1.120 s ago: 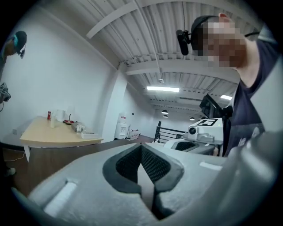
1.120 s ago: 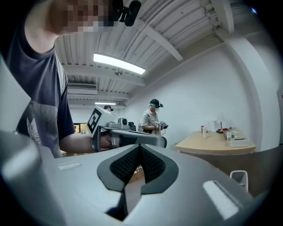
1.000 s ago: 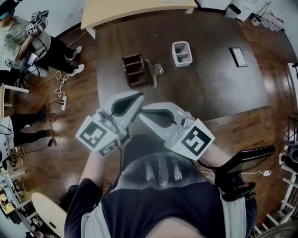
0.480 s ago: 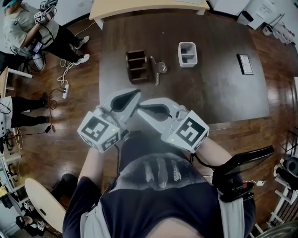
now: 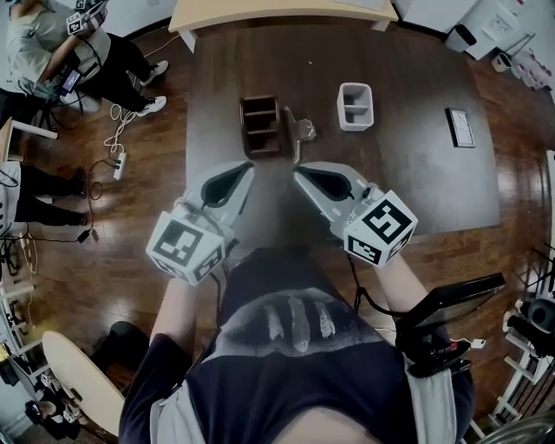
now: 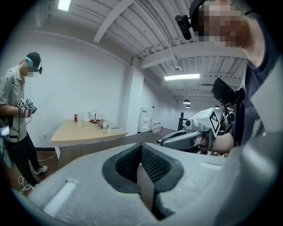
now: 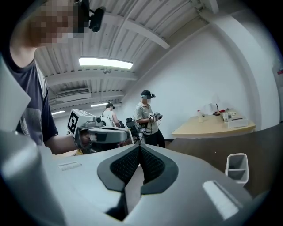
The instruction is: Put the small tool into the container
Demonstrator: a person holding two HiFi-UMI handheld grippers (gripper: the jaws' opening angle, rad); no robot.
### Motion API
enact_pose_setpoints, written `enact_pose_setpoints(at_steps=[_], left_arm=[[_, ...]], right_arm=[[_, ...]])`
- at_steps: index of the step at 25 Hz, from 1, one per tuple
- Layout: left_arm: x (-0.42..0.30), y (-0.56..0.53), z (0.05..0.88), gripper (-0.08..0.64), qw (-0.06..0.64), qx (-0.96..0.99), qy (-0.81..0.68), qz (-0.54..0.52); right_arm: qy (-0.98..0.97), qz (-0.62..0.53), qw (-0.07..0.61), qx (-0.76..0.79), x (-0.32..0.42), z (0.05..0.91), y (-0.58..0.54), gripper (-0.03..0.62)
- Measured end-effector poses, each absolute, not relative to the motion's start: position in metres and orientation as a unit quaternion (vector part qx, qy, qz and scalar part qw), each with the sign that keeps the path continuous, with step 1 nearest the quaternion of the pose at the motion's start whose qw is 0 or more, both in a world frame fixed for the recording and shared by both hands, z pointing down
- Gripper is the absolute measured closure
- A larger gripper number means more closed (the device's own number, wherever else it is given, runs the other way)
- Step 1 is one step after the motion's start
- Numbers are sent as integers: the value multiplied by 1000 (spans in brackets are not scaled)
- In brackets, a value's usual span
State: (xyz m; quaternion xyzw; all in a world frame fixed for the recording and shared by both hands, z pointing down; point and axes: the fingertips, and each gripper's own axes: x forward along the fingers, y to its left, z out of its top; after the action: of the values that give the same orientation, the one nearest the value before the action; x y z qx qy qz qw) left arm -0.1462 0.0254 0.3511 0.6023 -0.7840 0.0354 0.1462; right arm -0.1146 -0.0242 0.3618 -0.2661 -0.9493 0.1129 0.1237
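Observation:
A small metal tool (image 5: 297, 132) lies on the dark table (image 5: 416, 182), just right of a brown compartment box (image 5: 260, 126). A white two-cell container (image 5: 355, 106) stands further right and also shows in the right gripper view as the white container (image 7: 236, 167). My left gripper (image 5: 245, 169) hovers over the table's near part, below the brown box, with its jaws shut and nothing in them (image 6: 141, 145). My right gripper (image 5: 301, 171) is beside it, short of the tool, also shut and empty (image 7: 140, 148). Neither touches any object.
A black flat item (image 5: 460, 127) lies at the table's right side. A light wooden table (image 5: 282, 13) stands behind. People sit and stand at the far left (image 5: 52, 52), with cables on the floor (image 5: 117, 160). A dark screen on a stand (image 5: 451, 299) is at my right.
Both grippers moved forward over the table and their tips spread apart. The right gripper swung to the right and rolled, ending close below the tool.

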Motion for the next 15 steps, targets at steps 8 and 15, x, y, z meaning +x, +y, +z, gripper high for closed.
enact_pose_setpoints(at_steps=[8,15], left_arm=[[-189,42,364,566,140,640,-755,16],[-211,37,388,566,146,671,-727,24]], right_arm=[[-948,136,222,-185,-166,413,-60,589],[-942,124,278,-141,-197,452,-73,556]])
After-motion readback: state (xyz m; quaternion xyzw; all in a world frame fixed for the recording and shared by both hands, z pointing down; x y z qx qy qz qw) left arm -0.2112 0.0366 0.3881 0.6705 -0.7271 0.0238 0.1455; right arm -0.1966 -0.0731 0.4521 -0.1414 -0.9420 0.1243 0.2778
